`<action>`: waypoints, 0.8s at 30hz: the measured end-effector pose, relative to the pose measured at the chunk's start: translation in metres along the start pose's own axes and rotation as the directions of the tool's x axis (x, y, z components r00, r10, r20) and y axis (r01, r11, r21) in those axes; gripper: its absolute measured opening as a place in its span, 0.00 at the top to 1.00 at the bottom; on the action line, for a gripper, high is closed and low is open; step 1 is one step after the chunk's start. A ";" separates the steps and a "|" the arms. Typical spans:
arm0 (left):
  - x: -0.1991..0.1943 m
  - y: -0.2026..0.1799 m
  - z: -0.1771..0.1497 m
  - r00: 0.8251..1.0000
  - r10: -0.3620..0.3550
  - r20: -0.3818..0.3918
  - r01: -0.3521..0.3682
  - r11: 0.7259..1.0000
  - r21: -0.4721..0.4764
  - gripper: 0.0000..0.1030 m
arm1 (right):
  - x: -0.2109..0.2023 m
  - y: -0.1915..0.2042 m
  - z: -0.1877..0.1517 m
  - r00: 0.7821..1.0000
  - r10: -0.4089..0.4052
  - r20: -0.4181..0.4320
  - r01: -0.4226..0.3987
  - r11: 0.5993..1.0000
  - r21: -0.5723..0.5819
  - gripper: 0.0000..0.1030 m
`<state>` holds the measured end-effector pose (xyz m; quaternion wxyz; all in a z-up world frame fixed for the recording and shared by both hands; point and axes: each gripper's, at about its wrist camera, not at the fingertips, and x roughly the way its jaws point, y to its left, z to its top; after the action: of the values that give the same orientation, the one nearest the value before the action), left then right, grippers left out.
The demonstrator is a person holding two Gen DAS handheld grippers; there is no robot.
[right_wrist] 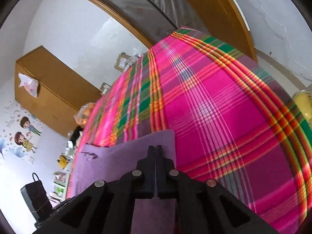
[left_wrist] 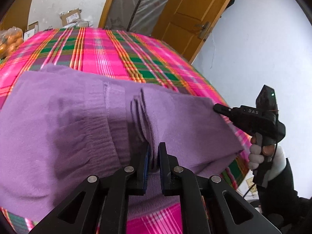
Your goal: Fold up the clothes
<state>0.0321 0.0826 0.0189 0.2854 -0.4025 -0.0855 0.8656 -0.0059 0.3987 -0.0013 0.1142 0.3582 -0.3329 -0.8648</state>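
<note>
So the fuzzy lilac fleece garment (left_wrist: 81,117) is lying on the pink-and-green plaid blanket (left_wrist: 109,50) over the bed, already doubled up into a few stacked layers, so I'd say it's partway folded. The left gripper (left_wrist: 153,156) is clamped on the bunched layers at the near edge. The right gripper (right_wrist: 155,152) is pinched tight at the garment's far corner, though it's hard to say it's really got cloth. Probably one more fold and a smooth-out left.
</note>
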 end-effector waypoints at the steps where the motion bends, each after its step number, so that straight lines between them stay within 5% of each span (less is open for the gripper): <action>1: -0.006 -0.002 0.001 1.000 0.003 0.019 -0.003 1.000 0.009 0.90 | -0.001 0.004 0.000 1.000 0.009 0.006 -0.009 1.000 -0.015 0.98; 9: -0.003 -0.020 0.032 0.996 -0.005 0.090 0.000 0.998 0.063 0.89 | 0.020 0.019 0.009 0.999 -0.034 -0.022 0.033 0.998 -0.048 0.96; 16: 0.068 -0.008 0.046 0.994 0.108 -0.028 -0.107 0.993 0.051 0.90 | 0.027 -0.014 0.014 1.000 -0.003 -0.026 0.006 0.995 0.101 1.00; 24: 0.052 -0.005 0.031 0.998 0.067 0.014 -0.068 0.995 0.066 0.90 | -0.019 0.009 -0.020 0.998 0.055 0.039 -0.051 0.993 -0.109 0.97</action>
<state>-0.0156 0.1184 0.0081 0.2687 -0.3901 -0.0446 0.8796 0.0215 0.3904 0.0047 0.1494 0.3242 -0.2974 -0.8855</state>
